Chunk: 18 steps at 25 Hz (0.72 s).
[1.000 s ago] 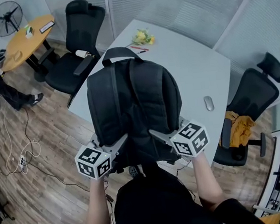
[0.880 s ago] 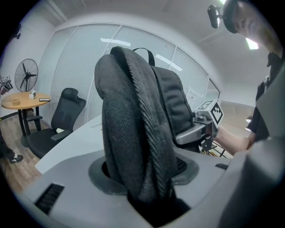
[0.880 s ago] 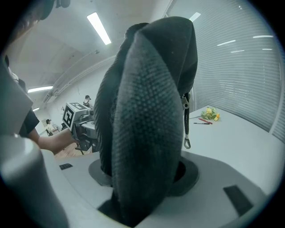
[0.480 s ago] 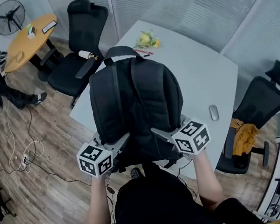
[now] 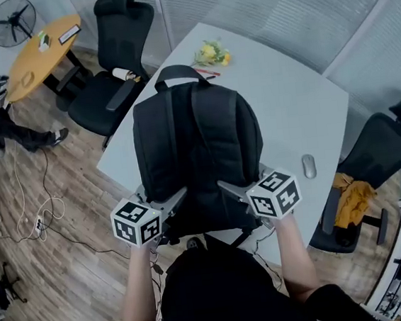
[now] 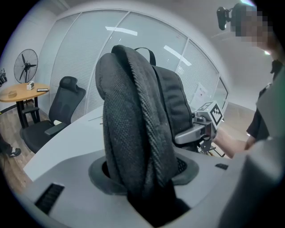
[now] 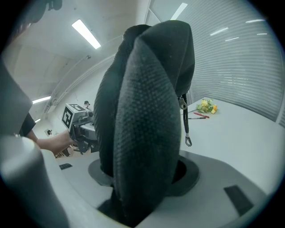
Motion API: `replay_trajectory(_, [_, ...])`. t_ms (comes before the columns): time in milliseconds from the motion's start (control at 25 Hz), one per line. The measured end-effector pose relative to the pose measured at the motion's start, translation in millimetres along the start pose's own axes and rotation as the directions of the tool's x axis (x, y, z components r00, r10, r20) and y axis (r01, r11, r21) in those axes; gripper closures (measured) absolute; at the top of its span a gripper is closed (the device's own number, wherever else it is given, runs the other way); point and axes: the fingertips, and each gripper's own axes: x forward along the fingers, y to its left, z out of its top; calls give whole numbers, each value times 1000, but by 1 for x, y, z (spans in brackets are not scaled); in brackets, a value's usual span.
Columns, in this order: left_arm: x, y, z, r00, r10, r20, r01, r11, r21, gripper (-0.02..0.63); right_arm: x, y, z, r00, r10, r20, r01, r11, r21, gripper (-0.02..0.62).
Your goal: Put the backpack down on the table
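A black fabric backpack (image 5: 199, 156) is held upright over the near part of a large grey table (image 5: 287, 104). It is clamped low on its left side between the jaws of the left gripper (image 5: 172, 198) and low on its right side between those of the right gripper (image 5: 228, 187). Behind the backpack, at the table's far end, a bunch of yellow flowers (image 5: 210, 52) is laid, with a red pen (image 5: 202, 71) just before it. A grey computer mouse (image 5: 309, 166) is placed on the table to the right of the backpack, near the edge. A black office chair (image 5: 109, 66) is set at the table's left side. A second black office chair (image 5: 378, 152) is set at the right, with an orange cloth (image 5: 347, 201) on it. A round wooden table (image 5: 36, 56) is placed far left, with a standing fan (image 5: 11, 23) behind it.
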Motion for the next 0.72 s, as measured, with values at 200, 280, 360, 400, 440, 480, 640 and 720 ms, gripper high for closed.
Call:
replay_trajectory(200, [19,4,0,999,-9,-36,8,1000,-18,388,2,-19,-5,1000,10,-9,-10,999,36,359])
replay_trajectory(280, [28,7,1,999,-13,-50,12,1000,-25,388,5,-28,-6,1000,11,-11,-10,999,52,360])
replay_trajectory(360, [37,9,0,998,-18,-66,16,999,-32,388,6,-35,-9,1000,12,-16,-11,998,70,360])
replay_trajectory(400, [41,10,-1,997,-20,-73,18,999,-34,388,6,-39,-11,1000,13,-17,-12,997,78,360])
replay_trajectory(440, [44,10,-1,997,-23,-79,20,999,-36,388,7,-42,-12,1000,14,-18,-12,996,85,360])
replay_trajectory(480, [48,12,0,996,-24,-84,21,999,-37,388,7,-46,-12,1000,13,-19,-12,996,91,360])
replay_trajectory(640, [62,20,-3,994,-28,-110,23,999,-49,388,14,-59,-15,999,5,-33,-1,994,114,362])
replay_trajectory(720, [68,23,-8,991,-35,-129,26,998,-64,388,17,-64,-19,999,0,-47,6,992,127,362])
